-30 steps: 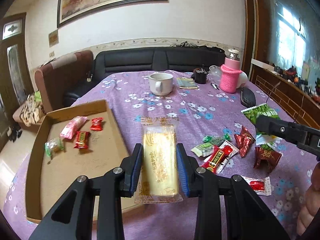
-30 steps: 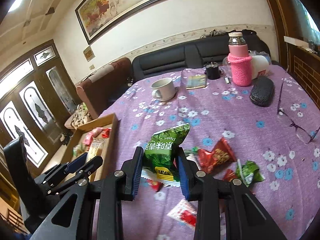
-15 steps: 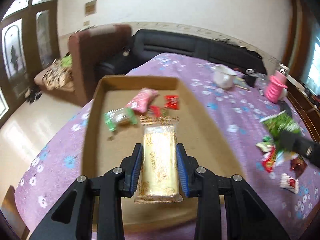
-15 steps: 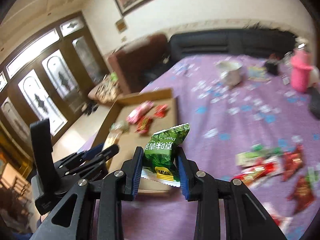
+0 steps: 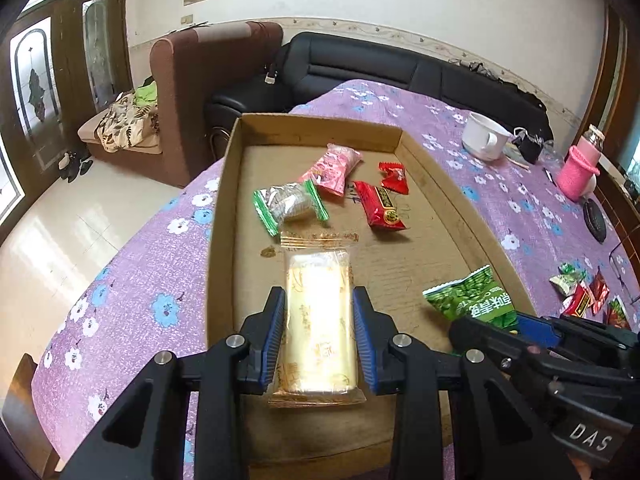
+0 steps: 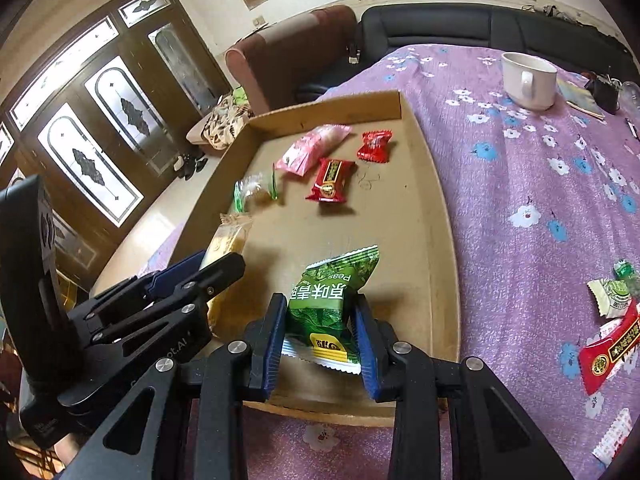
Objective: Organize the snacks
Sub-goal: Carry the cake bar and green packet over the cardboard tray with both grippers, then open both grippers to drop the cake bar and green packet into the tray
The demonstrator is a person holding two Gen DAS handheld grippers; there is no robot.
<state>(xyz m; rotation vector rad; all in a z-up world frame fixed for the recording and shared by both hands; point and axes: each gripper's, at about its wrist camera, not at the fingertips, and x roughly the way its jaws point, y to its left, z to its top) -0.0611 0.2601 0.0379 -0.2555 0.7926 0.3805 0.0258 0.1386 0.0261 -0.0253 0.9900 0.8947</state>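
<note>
Both grippers have swung over from the loose snack pile on the purple floral tablecloth (image 5: 500, 184) to hang above the cardboard tray (image 5: 224, 184), which a second ago lay off to our left. We now look down into it from its near edge.

Our left gripper (image 5: 319, 330) is clenched on the yellow cake bar (image 5: 318, 320), blue pads pressing its two long sides. The bar's long axis runs straight ahead along the fingers, its crimped far end pointing at the green-ended clear packet (image 5: 289, 203) already in the tray. It sits over the tray's near-left part.

Our right gripper (image 6: 320, 330) is clenched on the green pea bag (image 6: 328, 300), squeezed across its lower half, with the serrated top fanning up and forward. It hangs over the near-right part of the tray, close to the right wall.

What the drop turns on, as we judge it: the two loads hang side by side, well short of the pink packet (image 5: 332, 168), the red bar (image 5: 380, 204) and the small red candy (image 5: 394, 176) farther in. The bare cardboard floor lies directly under both, so a release where they hang should land each inside; we cannot tell how high above the floor they are.

More snacks remain out on the cloth to the right (image 6: 608, 328), nearer the right gripper.
</note>
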